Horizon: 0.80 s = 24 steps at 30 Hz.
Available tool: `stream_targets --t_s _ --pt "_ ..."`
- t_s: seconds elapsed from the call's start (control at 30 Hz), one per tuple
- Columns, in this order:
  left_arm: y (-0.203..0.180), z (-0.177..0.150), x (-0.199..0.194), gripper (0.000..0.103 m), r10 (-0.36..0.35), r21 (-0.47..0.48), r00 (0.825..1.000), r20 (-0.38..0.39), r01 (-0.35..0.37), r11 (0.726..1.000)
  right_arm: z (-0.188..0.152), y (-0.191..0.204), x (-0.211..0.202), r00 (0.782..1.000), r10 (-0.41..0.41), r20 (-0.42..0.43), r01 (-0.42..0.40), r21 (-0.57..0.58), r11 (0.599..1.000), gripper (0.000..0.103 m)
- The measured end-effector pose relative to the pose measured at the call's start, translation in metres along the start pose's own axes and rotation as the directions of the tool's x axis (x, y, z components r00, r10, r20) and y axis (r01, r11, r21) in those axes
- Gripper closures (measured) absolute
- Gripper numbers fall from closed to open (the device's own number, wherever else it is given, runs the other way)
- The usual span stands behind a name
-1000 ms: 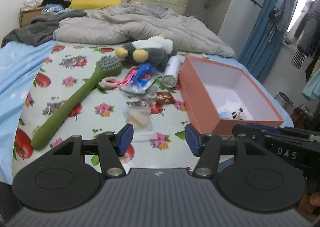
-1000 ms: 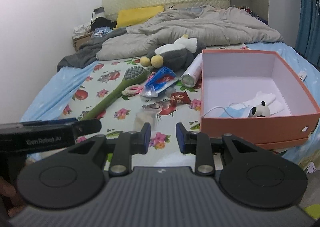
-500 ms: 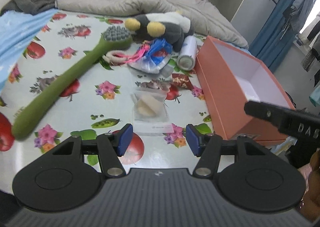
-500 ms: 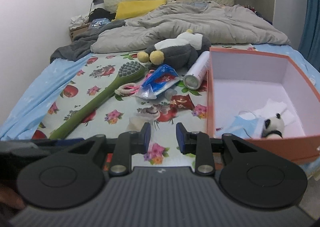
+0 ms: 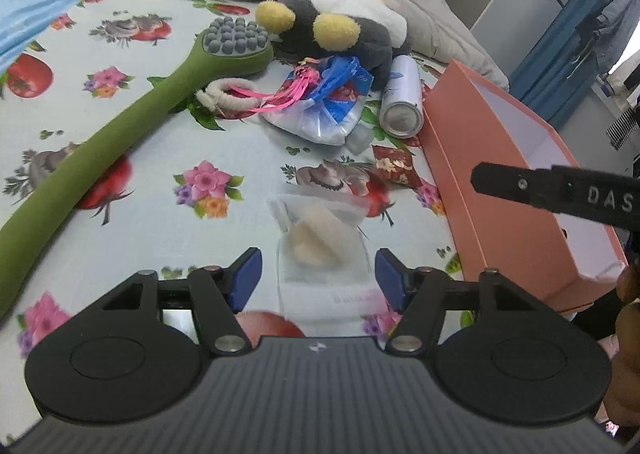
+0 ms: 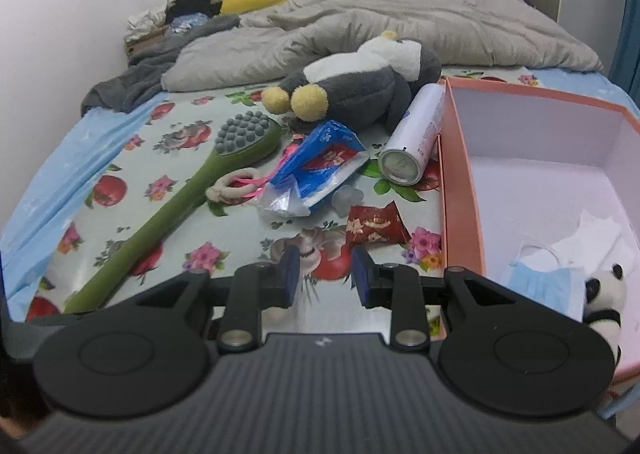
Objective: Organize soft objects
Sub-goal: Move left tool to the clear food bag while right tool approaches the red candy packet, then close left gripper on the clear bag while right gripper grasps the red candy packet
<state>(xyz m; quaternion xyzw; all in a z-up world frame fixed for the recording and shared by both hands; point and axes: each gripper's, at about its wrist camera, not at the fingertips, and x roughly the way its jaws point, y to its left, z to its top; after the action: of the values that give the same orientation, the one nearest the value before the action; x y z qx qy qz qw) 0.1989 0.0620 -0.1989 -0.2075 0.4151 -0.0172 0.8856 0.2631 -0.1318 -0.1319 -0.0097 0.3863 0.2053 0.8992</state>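
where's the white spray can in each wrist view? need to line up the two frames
Left wrist: spray can sits upper right of centre, lying on its side, its round end toward the camera, just left of the orange box.
Right wrist: spray can sits right of centre, lying against the box's left wall.
Shared landmark: the grey plush toy with yellow feet lies just behind the can in both views.
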Motion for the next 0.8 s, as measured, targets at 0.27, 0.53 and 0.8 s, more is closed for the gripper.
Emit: stream_targets --t_s 0.27,0.53,0.8 --pt "0.011 0.017 0.043 0.035 -0.064 0.032 0.997 -0.052 0.065 0.997 0.019 0.002 0.056 0.997 -0.04 -0.069 0.041 0.002 0.999 0.056" --pt "0.019 0.029 0.069 0.035 -0.122 0.083 0.99 -0.071 0.128 0.988 0.033 -0.004 0.105 0.987 -0.128 -0.1 0.126 -0.029 0.992 0.043" --pt "0.023 0.037 0.08 0.035 -0.183 0.111 0.98 -0.075 0.191 0.975 0.027 -0.016 0.147 0.961 -0.229 -0.153 0.23 -0.012 0.973 0.043"
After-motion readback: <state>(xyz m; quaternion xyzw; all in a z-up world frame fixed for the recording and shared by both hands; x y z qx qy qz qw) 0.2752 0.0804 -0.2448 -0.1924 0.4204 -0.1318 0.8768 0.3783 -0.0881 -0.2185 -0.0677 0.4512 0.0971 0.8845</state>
